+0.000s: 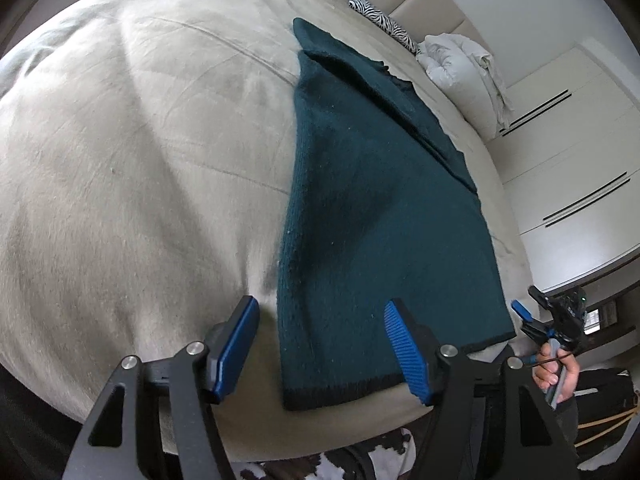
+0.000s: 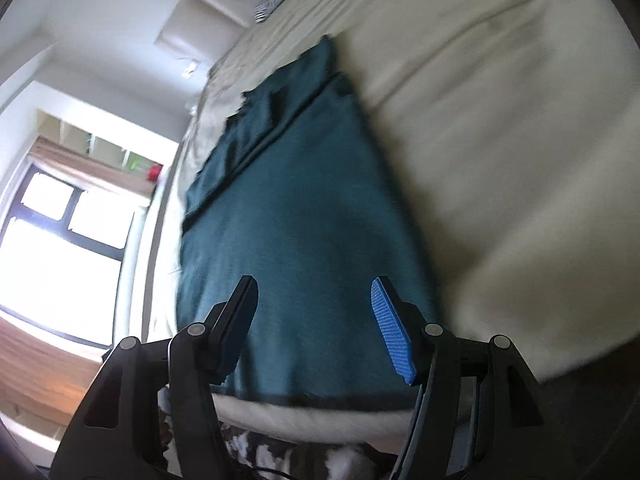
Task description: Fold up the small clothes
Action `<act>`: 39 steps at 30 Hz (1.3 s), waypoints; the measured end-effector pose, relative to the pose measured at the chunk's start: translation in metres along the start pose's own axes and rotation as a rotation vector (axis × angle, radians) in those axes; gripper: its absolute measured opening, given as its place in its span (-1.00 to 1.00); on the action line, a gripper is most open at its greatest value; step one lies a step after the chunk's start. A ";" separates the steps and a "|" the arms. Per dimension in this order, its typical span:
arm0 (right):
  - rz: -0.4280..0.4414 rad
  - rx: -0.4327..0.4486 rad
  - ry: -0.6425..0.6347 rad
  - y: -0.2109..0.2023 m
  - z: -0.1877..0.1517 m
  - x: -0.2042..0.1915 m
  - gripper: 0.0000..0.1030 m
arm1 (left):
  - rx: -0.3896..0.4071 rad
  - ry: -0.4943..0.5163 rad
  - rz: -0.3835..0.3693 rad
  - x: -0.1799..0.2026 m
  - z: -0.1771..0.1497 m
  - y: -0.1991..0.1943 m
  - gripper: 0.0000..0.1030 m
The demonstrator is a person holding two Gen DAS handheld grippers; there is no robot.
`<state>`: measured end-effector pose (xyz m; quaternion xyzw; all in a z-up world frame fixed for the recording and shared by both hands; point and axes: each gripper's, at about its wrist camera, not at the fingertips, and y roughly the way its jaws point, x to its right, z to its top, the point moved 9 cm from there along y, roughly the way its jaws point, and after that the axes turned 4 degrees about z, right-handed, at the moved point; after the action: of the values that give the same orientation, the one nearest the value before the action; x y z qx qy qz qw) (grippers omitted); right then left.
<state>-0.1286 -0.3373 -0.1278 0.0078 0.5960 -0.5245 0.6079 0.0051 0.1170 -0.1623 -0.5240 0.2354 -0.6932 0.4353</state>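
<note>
A teal sweater (image 1: pixel 360 200) is lying flat on the bed (image 1: pixel 140 160), its dark hem at the near edge and a sleeve folded across the far part. The left gripper (image 1: pixel 324 344) is hovering over the hem with fingers spread wide — nothing in them. Right gripper (image 2: pixel 316 328) — same deal, gaping wide, holding nothing.

Dark teal knit garment (image 1: pixel 372 216), folded lengthwise, flat
</note>
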 end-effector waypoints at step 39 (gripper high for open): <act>0.040 -0.082 -0.024 -0.039 -0.016 -0.009 -0.88 | 0.014 -0.085 -0.197 0.030 0.016 -0.043 -0.86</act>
<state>-0.1628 -0.3396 -0.1019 -0.0115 0.6091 -0.4876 0.6253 0.0030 0.1152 -0.1075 -0.5705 0.1591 -0.7113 0.3785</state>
